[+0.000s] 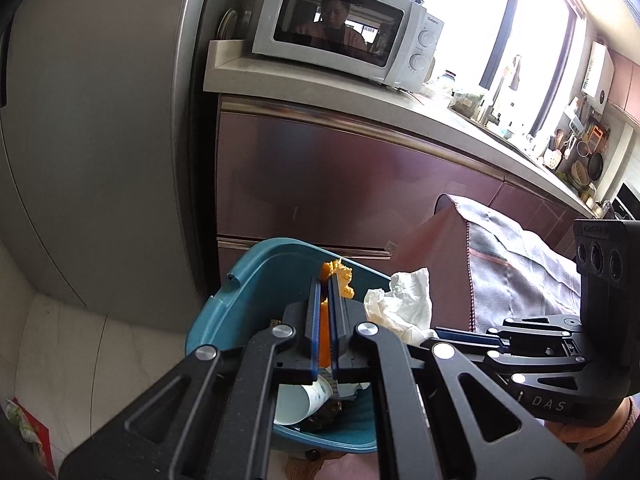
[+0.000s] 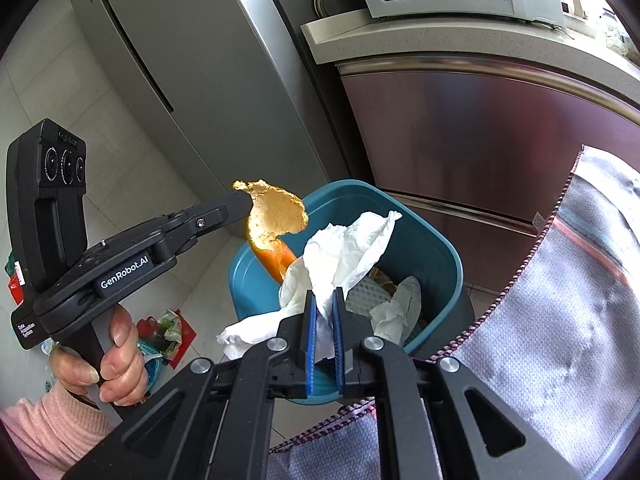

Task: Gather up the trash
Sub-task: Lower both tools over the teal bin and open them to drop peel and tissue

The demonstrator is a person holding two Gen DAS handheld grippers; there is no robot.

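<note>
My left gripper (image 1: pixel 325 280) is clamped shut on a strip of orange peel (image 1: pixel 340 280), the blue pads pressed against it from both sides. In my left wrist view the peel sticks up past the fingertips at twelve o'clock, orange skin low between the pads and pale ragged pith at the top. From my right wrist view the same peel (image 2: pixel 274 216) hangs at the tip of the left gripper (image 2: pixel 244 200), over the ten o'clock rim of the teal bin (image 2: pixel 440 248).

My right gripper (image 2: pixel 324 292) is closed on a crumpled white tissue (image 2: pixel 344 248). The tissue bunches upward from the pads toward one o'clock and trails out to the side toward eight o'clock (a loose tail, not pinched). It hangs above the bin's open mouth. In my left wrist view the tissue (image 1: pixel 400 304) shows at three o'clock from the peel, just beside it, with the right gripper (image 1: pixel 460 334) reaching in from the right edge.

The bin (image 1: pixel 248 280) stands on the pale floor in front of a maroon cabinet (image 1: pixel 340 172), next to a grey fridge (image 1: pixel 100 120). Inside it lie a paper cup (image 1: pixel 308 400) on its side, more white tissue (image 2: pixel 400 308) and some dark scraps I cannot identify. A white microwave (image 1: pixel 344 32) sits on the counter above. A grey cloth with a braided hem (image 2: pixel 560 300) drapes at four o'clock of the bin. My left hand (image 2: pixel 112 356), in a pink sleeve, wraps the handle.
</note>
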